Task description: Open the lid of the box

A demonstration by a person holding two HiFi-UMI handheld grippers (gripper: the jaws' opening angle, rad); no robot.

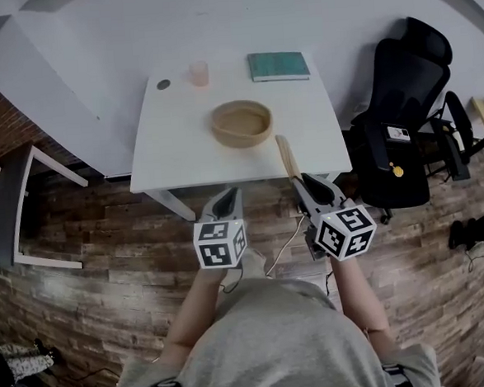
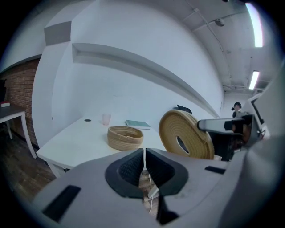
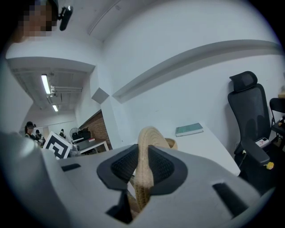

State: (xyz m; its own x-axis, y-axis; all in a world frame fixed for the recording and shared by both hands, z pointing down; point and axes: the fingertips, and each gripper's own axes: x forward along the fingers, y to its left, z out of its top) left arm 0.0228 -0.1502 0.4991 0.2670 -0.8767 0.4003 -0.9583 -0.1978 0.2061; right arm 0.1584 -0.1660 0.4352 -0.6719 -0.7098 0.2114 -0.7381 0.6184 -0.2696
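A round woven box (image 1: 241,123) stands open on the white table (image 1: 173,152); the left gripper view shows the box (image 2: 125,137) too. Its flat woven lid (image 1: 286,156) is off the box and held on edge over the table's near right edge. My right gripper (image 1: 300,179) is shut on the lid's rim, and the lid (image 3: 149,136) sits pinched between the pads (image 3: 165,167). The left gripper view shows the lid's (image 2: 185,133) coiled face. My left gripper (image 1: 232,192) hovers short of the table's front edge, its jaws (image 2: 144,153) shut with nothing between them.
At the table's back edge stand a pink cup (image 1: 199,73), a green book (image 1: 278,65) and a small dark disc (image 1: 163,84). A black office chair (image 1: 401,111) stands right of the table. A dark side table (image 1: 11,205) is at the left. A cable (image 1: 286,239) lies on the wooden floor.
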